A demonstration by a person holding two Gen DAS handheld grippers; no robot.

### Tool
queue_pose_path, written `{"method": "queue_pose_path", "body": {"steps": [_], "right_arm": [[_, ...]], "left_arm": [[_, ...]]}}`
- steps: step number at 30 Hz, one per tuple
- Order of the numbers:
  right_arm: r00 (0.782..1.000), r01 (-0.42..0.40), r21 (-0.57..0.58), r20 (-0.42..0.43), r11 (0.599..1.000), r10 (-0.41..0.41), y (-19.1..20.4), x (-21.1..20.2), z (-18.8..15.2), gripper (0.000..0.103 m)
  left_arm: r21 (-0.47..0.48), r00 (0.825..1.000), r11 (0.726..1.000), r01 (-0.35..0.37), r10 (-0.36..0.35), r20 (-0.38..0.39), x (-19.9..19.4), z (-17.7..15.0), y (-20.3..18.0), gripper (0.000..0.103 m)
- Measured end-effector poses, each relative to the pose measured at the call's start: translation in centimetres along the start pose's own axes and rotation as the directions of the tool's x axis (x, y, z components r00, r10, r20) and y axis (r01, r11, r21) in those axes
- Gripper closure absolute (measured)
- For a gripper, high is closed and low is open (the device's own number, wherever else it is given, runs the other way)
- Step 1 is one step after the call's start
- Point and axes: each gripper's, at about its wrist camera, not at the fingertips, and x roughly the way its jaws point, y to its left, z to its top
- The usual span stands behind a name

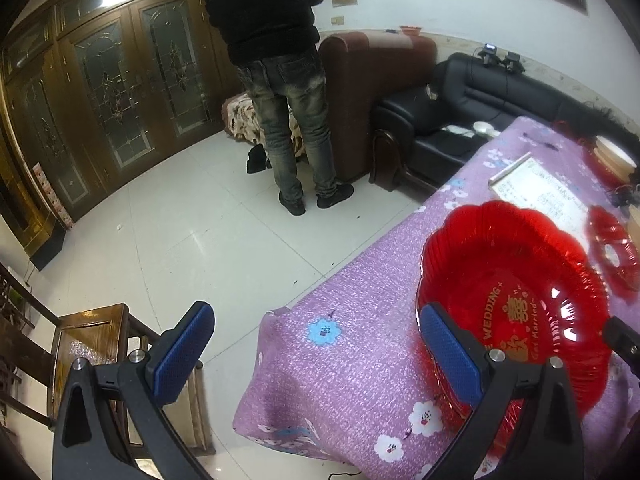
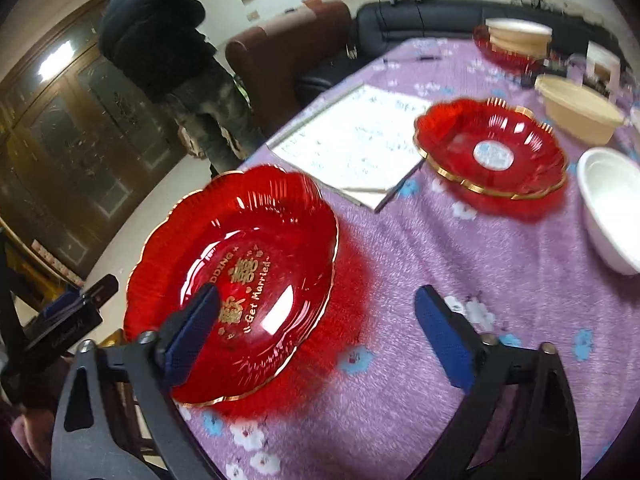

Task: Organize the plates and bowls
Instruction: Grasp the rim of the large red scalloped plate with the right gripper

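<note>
The right hand-held gripper (image 2: 316, 328) is spread wide and empty, its left pad over the red wedding plate (image 2: 236, 280) at the corner of the purple-clothed counter (image 2: 400, 360). The left hand-held gripper (image 1: 316, 356) is also released beside that plate. Beyond the plate sits a second red plate (image 2: 492, 148); closing squarely on the rim seems best.

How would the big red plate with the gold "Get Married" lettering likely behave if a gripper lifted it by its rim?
The red plate looks like thin, see-through moulded plastic, so probably stiff and light for its size. Its glossy surface may be slippery between the pads. It is wide and shallow with a scalloped gold rim, so a grip on one edge would likely let it tilt.
</note>
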Motion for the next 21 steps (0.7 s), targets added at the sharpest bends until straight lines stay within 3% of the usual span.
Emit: {"method": "queue_pose_path", "body": {"steps": [12,21], "right_arm": [[0.997,-0.006,0.047,-0.075,0.999,0.009,-0.4,3.9,0.9,0.008],[0.997,0.053,-0.017,-0.063,0.998,-0.054,0.7,4.9,1.4,0.025]], "left_arm": [[0.019,0.996,0.999,0.044,-0.043,-0.075,2.3,0.1,-1.9,0.0],[0.032,0.989,0.997,0.074,-0.069,-0.128,4.0,-0.1,-3.2,0.0]]}}
